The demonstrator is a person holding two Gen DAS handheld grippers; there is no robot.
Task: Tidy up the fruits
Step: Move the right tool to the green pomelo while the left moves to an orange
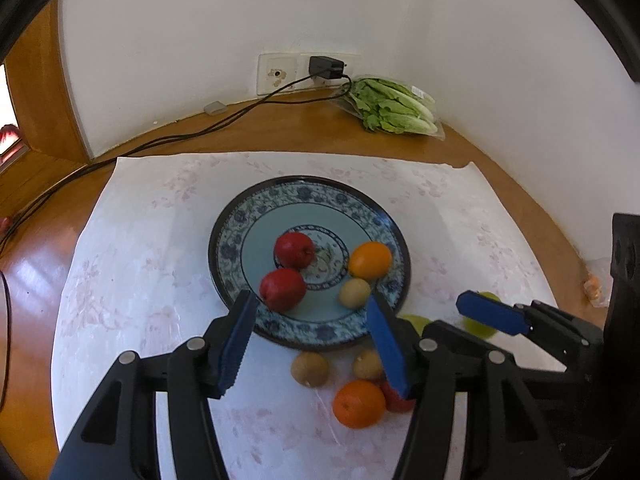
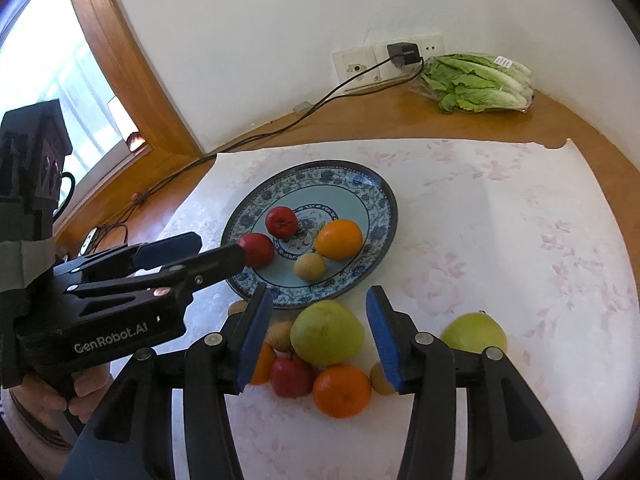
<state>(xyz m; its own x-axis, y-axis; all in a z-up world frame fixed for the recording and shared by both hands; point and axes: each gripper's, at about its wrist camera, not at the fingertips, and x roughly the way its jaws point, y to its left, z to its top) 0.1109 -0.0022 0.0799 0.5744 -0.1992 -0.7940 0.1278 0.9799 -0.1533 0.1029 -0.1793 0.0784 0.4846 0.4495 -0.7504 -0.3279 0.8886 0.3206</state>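
Observation:
A blue patterned plate [image 1: 308,188] [image 2: 380,196] holds two red apples [image 1: 295,249] [image 1: 282,289], an orange [image 1: 370,260] [image 2: 339,239] and a kiwi [image 1: 354,292] [image 2: 309,266]. My left gripper [image 1: 312,344] [image 2: 212,250] is open and empty over the plate's near edge. My right gripper [image 2: 316,336] is open around a green pear [image 2: 326,332], not touching it. Below the plate lie kiwis [image 1: 310,368], an orange [image 1: 358,403] [image 2: 342,390], a red apple [image 2: 291,376] and a second pear [image 2: 474,332].
A floral white cloth [image 1: 160,240] [image 2: 500,240] covers the round wooden table. Bagged lettuce [image 1: 394,106] [image 2: 478,82] lies at the back by the wall. A charger [image 1: 326,67] and its cable [image 1: 180,136] run off to the left.

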